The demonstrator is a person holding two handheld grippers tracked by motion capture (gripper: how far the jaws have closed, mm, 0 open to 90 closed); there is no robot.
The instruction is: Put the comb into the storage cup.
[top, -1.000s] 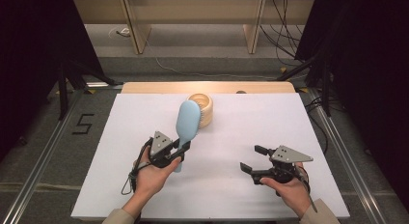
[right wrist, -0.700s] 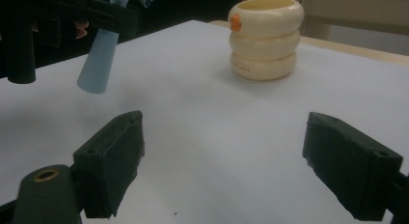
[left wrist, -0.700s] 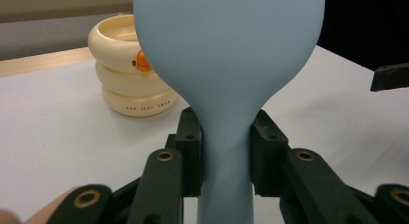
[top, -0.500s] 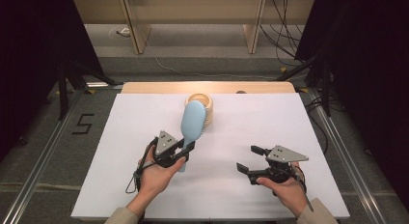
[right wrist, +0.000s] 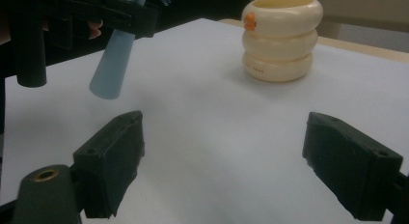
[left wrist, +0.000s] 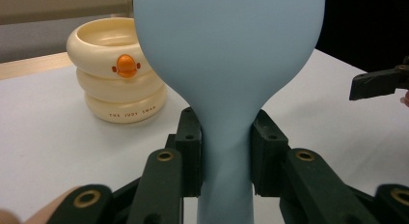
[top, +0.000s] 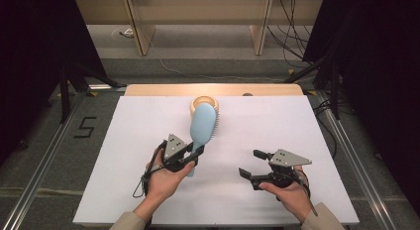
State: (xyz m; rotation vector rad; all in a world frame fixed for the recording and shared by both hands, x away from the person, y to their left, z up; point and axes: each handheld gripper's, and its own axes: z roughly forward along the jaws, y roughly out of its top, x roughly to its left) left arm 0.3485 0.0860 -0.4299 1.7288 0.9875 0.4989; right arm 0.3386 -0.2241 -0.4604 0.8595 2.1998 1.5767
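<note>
On my white worktop [top: 124, 155] the cream ringed pot [top: 199, 102] stands near the far edge, three stacked rolls with a small orange duck mark [left wrist: 126, 65] on its side and fine lettering low on the bottom ring (I cannot read it surely from here). In the high view the head of the blue hairbrush [top: 202, 127] overlaps the pot, hiding its near side; whether brush and pot touch I cannot tell. Beyond the worktop's far edge lie a wooden strip, a grey floor with loose cables [top: 292, 36], and a "5" marked on the floor at my left [top: 85, 127].

My left tool [top: 190, 155] is closed on the hairbrush at the narrow neck, a pad [left wrist: 189, 151] pressing each side. The brush is lifted clear of the worktop: in the right gripper view its handle end [right wrist: 110, 69] hangs above the surface. Its long axis runs away from me and slightly rightward, head toward the pot, handle back toward my hand [top: 163, 178]. The smooth back faces my left tool's camera; the bristles show along the right edge in the high view.

My right tool [top: 253, 165] sits well apart to the right, low over bare worktop, jaws spread wide and holding nothing.
</note>
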